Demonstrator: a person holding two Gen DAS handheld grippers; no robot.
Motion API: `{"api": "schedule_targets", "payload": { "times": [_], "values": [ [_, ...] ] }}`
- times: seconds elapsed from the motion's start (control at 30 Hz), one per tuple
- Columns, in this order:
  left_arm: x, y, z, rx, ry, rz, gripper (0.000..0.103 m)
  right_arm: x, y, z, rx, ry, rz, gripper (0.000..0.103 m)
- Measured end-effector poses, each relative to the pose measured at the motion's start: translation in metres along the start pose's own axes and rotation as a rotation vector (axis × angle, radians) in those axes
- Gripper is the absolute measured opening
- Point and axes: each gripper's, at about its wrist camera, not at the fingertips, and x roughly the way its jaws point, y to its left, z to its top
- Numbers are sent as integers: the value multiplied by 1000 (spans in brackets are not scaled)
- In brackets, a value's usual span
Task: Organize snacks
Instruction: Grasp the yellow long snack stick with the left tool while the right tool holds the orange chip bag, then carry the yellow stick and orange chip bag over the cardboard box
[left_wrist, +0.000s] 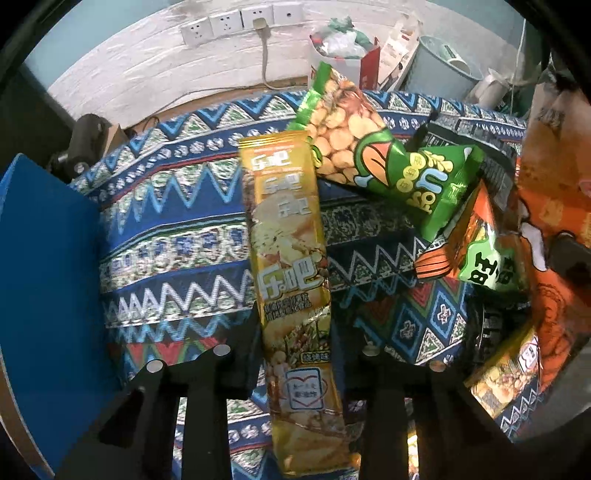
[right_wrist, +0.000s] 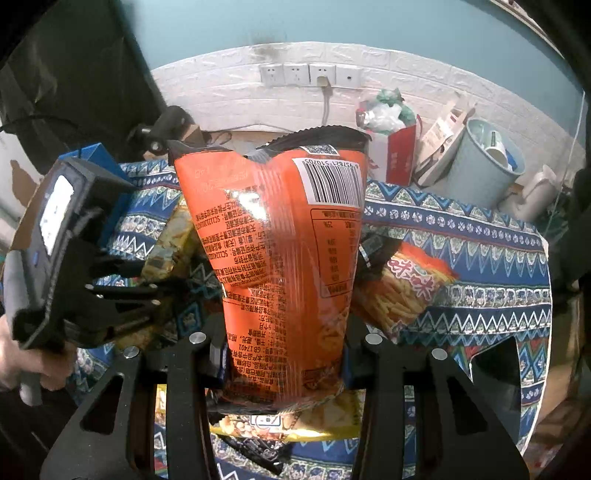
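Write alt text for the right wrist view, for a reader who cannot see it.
The right claw grips an upright orange snack bag, barcode side facing the camera, above a patterned tablecloth strewn with other snack packets. At the left edge, a hand holds the left claw; a white brick wall with sockets stands behind.

**Colours and patterns on the snack table**

A tablecloth (left_wrist: 177, 236) in deep blue carries bands of white zigzags, light blue chevrons, green-and-white triangles, small white flower shapes and red diamonds. A long golden-yellow snack packet (left_wrist: 291, 266) has white lettering and a white heart-framed label. A green bag (left_wrist: 373, 155) is printed with tan, rounded nuts and yellow circles. An orange bag (right_wrist: 284, 266) has a black top edge, a white barcode panel and dark small print. Another pack (right_wrist: 410, 284) shows yellow sticks under red and white lettering. The black gripper frames have silver bolt heads. A box (left_wrist: 44, 295) is plain blue. The wall behind is white brick below pale teal.
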Motion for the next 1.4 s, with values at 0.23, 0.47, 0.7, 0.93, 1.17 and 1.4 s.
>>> {"api": "schedule_targets", "payload": {
  "times": [0.23, 0.47, 0.7, 0.93, 1.17, 1.4],
  "values": [
    [-32, -1, -9, 18, -66, 17, 31, -2, 12, 5, -22, -7, -7, 41],
    [-64, 10, -15, 31, -144, 32, 31, -5, 25, 9, -46, -13, -10, 41],
    [-93, 27, -21, -1, -191, 11, 31, -14, 44, 20, -61, -33, -8, 41],
    [-124, 48, -28, -14, -249, 17, 32, -23, 66, 32, -85, -54, 7, 41],
    [-151, 68, -37, -33, -302, 7, 32, -27, 91, 42, -120, -66, 28, 41],
    [-172, 91, -46, -60, -349, 0, 32, -23, 119, 54, -148, -72, 55, 41]
  ]
}}
